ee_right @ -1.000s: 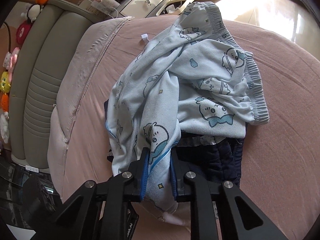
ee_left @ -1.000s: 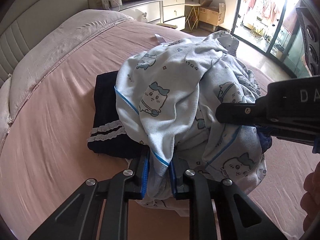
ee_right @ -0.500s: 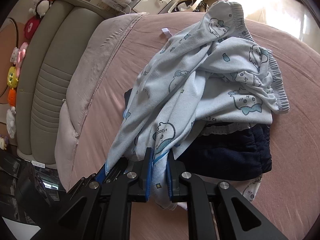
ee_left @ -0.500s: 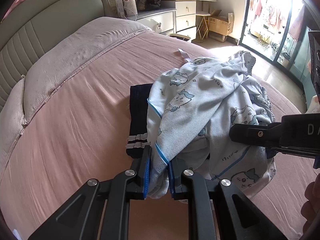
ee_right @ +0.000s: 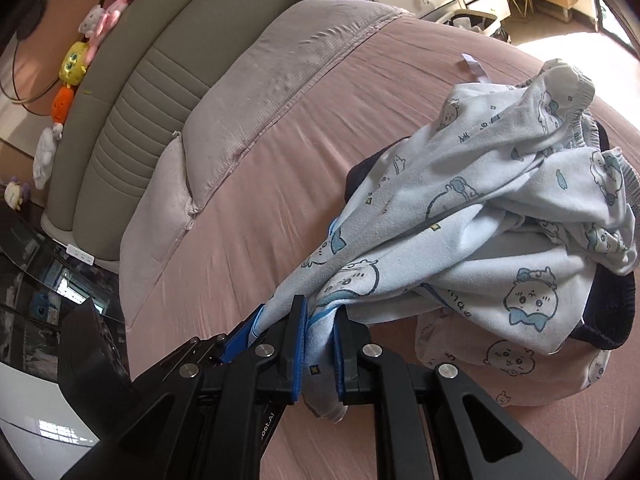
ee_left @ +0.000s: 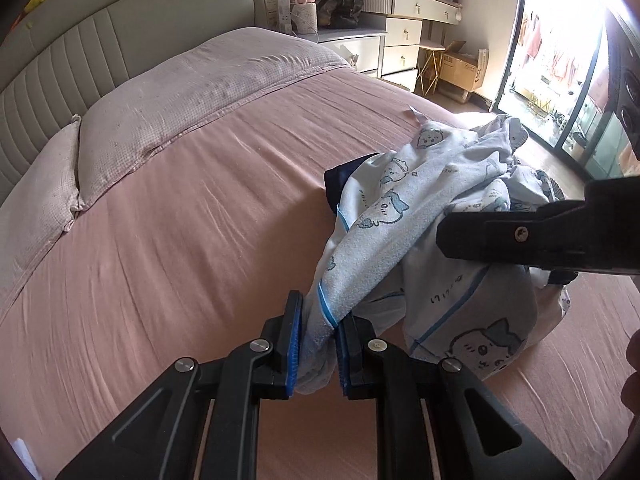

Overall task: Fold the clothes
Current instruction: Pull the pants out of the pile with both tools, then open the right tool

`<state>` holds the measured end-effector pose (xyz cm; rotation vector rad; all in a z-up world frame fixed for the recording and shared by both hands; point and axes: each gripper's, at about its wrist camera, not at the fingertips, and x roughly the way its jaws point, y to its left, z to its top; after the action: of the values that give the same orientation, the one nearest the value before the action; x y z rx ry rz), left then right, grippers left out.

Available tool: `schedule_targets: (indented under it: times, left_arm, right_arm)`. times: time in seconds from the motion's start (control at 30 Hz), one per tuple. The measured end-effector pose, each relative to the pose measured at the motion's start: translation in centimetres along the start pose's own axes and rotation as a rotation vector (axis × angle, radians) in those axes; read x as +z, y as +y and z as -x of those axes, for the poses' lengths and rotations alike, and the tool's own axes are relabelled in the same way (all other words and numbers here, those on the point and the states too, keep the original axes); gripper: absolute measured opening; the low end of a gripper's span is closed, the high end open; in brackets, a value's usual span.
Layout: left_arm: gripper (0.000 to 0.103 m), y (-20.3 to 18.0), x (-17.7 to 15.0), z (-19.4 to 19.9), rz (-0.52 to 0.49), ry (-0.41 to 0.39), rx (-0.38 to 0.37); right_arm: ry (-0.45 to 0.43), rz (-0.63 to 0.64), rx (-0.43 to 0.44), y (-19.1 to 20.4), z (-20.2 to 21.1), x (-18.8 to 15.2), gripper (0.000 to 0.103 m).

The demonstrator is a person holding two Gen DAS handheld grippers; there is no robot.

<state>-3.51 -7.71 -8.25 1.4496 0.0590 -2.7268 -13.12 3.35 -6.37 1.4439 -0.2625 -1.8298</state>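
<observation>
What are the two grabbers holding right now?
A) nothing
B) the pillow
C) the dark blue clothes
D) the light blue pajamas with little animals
D: the left gripper and the right gripper are both shut on an edge of the light blue pajamas, not the dark garment underneath.

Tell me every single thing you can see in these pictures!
pyjama garment: one, pale blue with cartoon print, bunched on the bed, pinched by both grippers
dark garment: one, navy, under the pyjama garment
bed: one, pink sheet
pillows: two, pale pink, by the headboard
headboard: one, grey, padded
plush toys: several, mixed colours, above the headboard
drawers: one set, white, by the wall
cardboard box: one, brown, on the floor
left gripper: one, black and blue
right gripper: one, black and blue
</observation>
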Motion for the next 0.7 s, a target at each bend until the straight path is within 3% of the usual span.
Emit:
schedule_targets:
  times: [0.13, 0.2, 0.57, 0.7]
  left_arm:
    - [0.019, 3.2, -1.8, 1.7, 0.048, -0.021, -0.062]
    - [0.029, 4.6, -2.4, 1.8, 0.081, 0.007, -0.073]
    - [0.050, 7.1, -5.1, 5.2, 0.171, -0.113, -0.140]
    - [0.066, 7.9, -6.1, 6.4, 0.203, -0.158, -0.165]
  right_arm:
    - [0.021, 0.061, 0.020, 3.3, -1.1, -0.1, 0.010]
    - [0.036, 0.082, 0.028, 4.4, -1.6, -0.3, 0.010]
    - [0.115, 0.214, 0.073, 9.5, -4.0, -0.9, 0.010]
    - [0.143, 0.259, 0.101, 10.9, -4.5, -0.8, 0.010]
